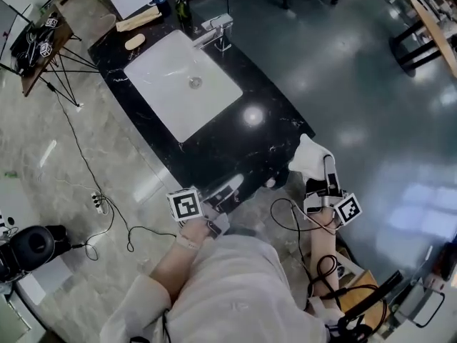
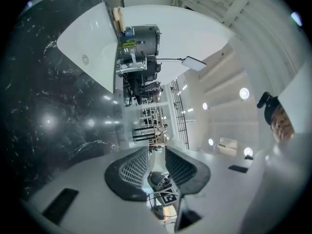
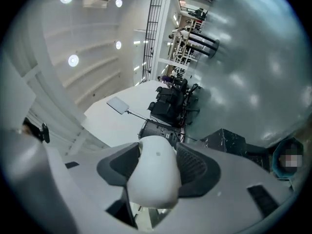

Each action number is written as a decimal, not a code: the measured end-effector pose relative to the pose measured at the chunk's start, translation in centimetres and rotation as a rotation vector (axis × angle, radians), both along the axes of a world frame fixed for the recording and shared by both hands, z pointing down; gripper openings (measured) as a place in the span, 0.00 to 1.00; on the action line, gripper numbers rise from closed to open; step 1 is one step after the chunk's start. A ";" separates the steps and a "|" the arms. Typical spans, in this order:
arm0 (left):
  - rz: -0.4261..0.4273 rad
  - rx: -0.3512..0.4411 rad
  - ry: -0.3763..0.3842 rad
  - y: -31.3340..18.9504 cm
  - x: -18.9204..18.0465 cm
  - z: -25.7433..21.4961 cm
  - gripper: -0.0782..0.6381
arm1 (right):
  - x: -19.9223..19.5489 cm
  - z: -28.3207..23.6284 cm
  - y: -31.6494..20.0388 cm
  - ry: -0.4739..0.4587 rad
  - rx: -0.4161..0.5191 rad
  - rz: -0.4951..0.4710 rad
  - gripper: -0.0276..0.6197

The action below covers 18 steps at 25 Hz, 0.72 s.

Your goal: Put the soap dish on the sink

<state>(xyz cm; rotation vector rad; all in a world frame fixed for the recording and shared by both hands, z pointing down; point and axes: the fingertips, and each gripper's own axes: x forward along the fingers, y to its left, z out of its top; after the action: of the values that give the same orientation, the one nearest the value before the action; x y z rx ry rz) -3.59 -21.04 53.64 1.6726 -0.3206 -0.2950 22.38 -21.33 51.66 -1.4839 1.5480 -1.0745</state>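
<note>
In the head view, a white soap dish is seen clamped in the right gripper at the near end of a black marble counter. The white sink basin is set farther along that counter, ahead of this gripper and off to its left. The counter's long axis is laid away from the gripper toward the faucet. The left gripper is held left of the dish, by the same near end. In the left gripper view, the jaws are seen a narrow gap apart with nothing between them. In the right gripper view, the jaws are pressed against the sides of the rounded dish. The right hand is judged best placed to carry it forward and leftward.
</note>
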 end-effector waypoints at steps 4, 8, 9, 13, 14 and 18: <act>-0.053 -0.037 0.023 -1.6 -2.0 1.6 0.24 | -1.7 3.0 -3.3 0.117 -0.090 -0.043 0.44; -0.093 -0.048 0.011 -2.6 -3.8 3.4 0.24 | -2.6 6.2 -5.7 0.291 -0.190 -0.089 0.44; -0.104 -0.051 0.010 -2.8 -4.2 3.8 0.24 | -2.8 6.6 -6.3 0.339 -0.203 -0.105 0.44; -0.141 -0.115 0.029 -3.2 -5.6 5.3 0.24 | -4.2 8.6 -8.3 0.428 -0.256 -0.131 0.44; -0.148 -0.118 0.031 -3.4 -6.0 5.6 0.24 | -4.4 9.1 -8.5 0.461 -0.273 -0.138 0.44; -0.165 -0.138 0.039 -3.9 -6.8 6.2 0.24 | -4.9 10.5 -9.2 0.580 -0.326 -0.162 0.44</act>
<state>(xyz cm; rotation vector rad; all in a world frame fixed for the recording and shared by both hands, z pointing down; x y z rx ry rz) -10.39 -24.92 59.80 1.5056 -0.4418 -0.4187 17.44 -30.54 62.11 -2.0520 1.9804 -1.0818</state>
